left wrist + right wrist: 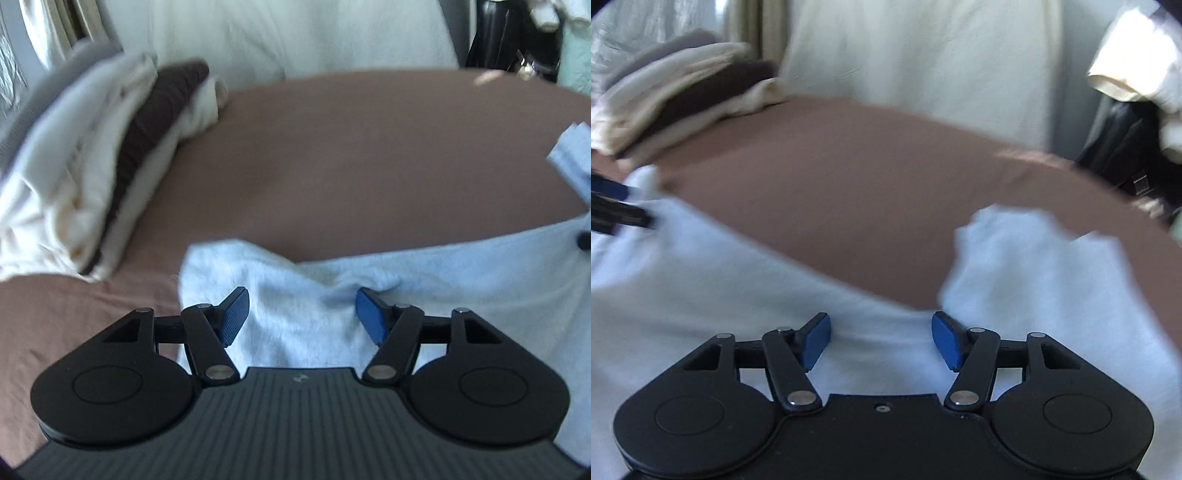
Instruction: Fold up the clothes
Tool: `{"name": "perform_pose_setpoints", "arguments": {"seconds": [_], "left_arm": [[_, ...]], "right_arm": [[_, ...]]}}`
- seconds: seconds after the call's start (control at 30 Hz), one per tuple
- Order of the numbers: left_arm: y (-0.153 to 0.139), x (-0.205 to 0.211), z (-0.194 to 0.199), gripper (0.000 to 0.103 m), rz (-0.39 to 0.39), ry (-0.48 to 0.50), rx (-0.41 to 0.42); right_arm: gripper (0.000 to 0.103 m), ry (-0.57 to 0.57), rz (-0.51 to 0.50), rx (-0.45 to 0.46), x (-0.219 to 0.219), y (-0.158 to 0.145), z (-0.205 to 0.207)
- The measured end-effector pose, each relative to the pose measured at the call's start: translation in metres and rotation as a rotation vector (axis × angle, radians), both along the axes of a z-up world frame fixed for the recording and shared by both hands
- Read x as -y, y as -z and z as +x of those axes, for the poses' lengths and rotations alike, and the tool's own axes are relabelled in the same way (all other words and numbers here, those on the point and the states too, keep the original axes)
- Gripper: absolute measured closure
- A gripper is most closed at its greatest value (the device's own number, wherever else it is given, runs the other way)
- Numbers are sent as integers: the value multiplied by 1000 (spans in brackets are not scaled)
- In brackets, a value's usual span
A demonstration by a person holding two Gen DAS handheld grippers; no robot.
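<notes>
1. A pale blue towel [306, 314] lies spread across the near side of a bed covered with a brown sheet [351, 166].
2. In the left wrist view the left gripper [302, 316] hangs over the towel's left end. Its jaws stand apart, and the blue pads [234, 317] press on nothing. The cloth lies below and between them, with a raised fold running up toward the right pad.
3. The towel's left corner sits just ahead of the left pad, on the sheet.
4. In the right wrist view the right gripper [881, 341] hangs over the same towel [720, 288] further to the right. Its jaws are also spread, with flat cloth beneath the gap and nothing pinched.
5. Ahead and to the right of that gripper, a bunched part of the towel [1015, 251] rises in a rumpled hump on the sheet [849, 177].
6. At the left edge of the right wrist view, a blue pad and black finger of the left gripper [613, 206] show over the towel's far end.
7. A stack of folded clothes [92, 177], cream with one dark brown layer, rests on the far left of the bed, well apart from the towel.
8. Behind the bed hangs white fabric [295, 33]; both views are blurred.
</notes>
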State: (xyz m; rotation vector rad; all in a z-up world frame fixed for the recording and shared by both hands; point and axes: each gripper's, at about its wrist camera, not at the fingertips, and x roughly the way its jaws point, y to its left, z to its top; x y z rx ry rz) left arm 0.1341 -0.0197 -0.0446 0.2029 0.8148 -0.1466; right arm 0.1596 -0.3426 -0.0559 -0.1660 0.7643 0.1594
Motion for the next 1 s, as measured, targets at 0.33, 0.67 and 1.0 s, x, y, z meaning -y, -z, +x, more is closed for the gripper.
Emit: {"name": "perform_pose_setpoints", "arguments": {"seconds": [0.33, 0.67, 1.0], "left_arm": [[38, 47, -8, 0, 33, 206, -135], [23, 35, 49, 8, 131, 43, -34], [-11, -47, 28, 61, -152, -38, -140]], "right_arm": [[38, -341, 244, -197, 10, -13, -27], [44, -143, 288, -176, 62, -8, -13], [42, -83, 196, -104, 65, -17, -6]]}}
